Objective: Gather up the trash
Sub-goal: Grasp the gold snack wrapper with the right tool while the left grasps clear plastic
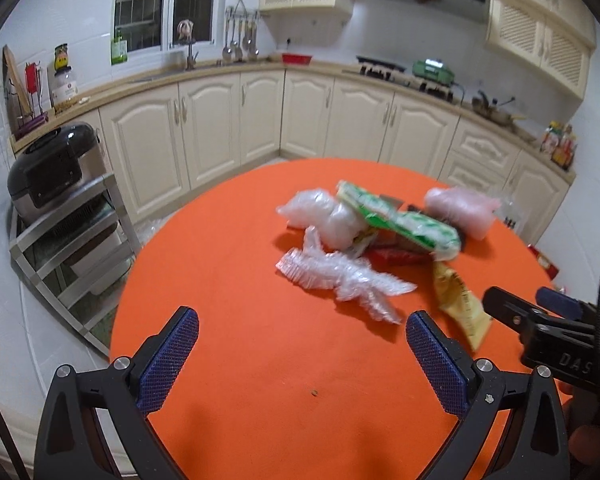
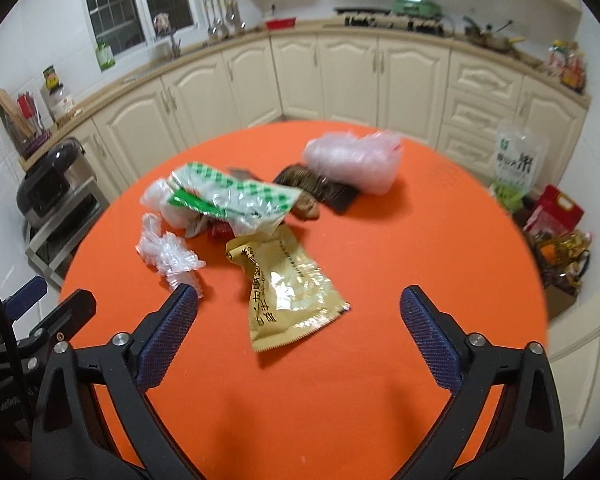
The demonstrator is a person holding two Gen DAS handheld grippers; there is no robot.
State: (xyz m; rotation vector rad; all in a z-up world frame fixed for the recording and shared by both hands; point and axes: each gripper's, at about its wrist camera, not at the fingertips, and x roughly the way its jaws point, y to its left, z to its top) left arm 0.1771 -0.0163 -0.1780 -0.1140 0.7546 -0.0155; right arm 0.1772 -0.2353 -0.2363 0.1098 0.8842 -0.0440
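A heap of trash lies on the round orange table point(image 1: 240, 240) point(image 2: 420, 240). It holds a crumpled clear plastic wrap point(image 1: 340, 280) point(image 2: 168, 256), a green-checked wrapper point(image 1: 404, 224) point(image 2: 236, 196), a gold foil packet point(image 1: 460, 304) point(image 2: 288, 292), a pinkish plastic bag point(image 1: 460, 208) point(image 2: 356, 160), a white plastic bag point(image 1: 324, 216), a red wrapper point(image 1: 396, 256) and dark brown scraps point(image 2: 316, 188). My left gripper point(image 1: 302, 328) is open and empty, near the clear wrap. My right gripper point(image 2: 298, 308) is open and empty, with the gold packet between its fingers' line.
Cream kitchen cabinets point(image 1: 260, 120) ring the room behind the table. A metal rack with a dark rice cooker point(image 1: 52, 172) stands at the left. Bags and boxes point(image 2: 556, 232) sit on the floor at the right. The right gripper's body point(image 1: 548, 328) shows in the left wrist view.
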